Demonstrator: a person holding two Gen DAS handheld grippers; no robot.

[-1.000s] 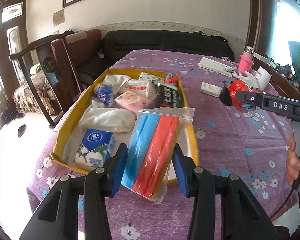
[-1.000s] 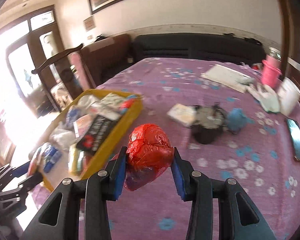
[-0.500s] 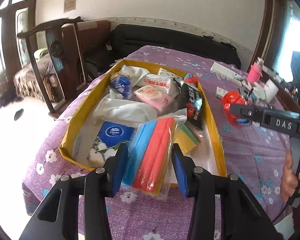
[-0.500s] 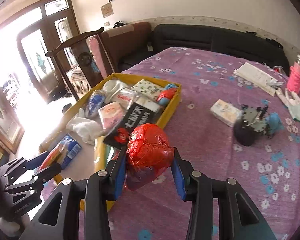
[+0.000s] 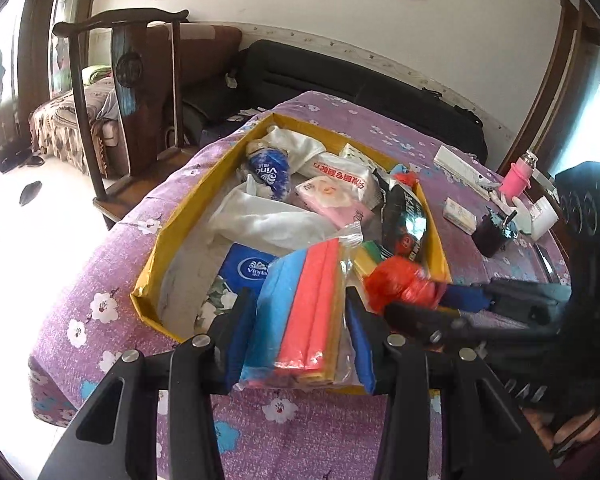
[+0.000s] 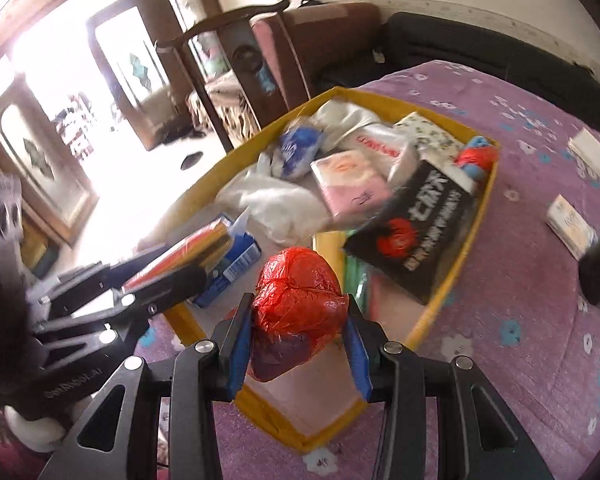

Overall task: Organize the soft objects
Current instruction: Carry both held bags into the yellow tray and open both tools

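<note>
I hold a sponge pack (image 5: 300, 312) in my left gripper (image 5: 300, 344) and a red bag (image 6: 298, 308) in my right gripper (image 6: 296, 344), both over the mostly filled yellow box (image 5: 156, 256); neither is dropped yet.

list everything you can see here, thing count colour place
box: 1, yellow, on the purple cloth
tablecloth: 1, purple with flowers, over the table
bagged sponge strips: 1 pack, blue, red and yellow, in the left jaws, above the box's near end
red bag ball: 1, red, in the right jaws, over the box's near corner
blue tissue pack: 1, in the box
pink pack: 1, in the box
black pouch: 1, box's right side
pink bottle: 1, far right of table
left gripper: 1, black
right gripper: 1, black
</note>
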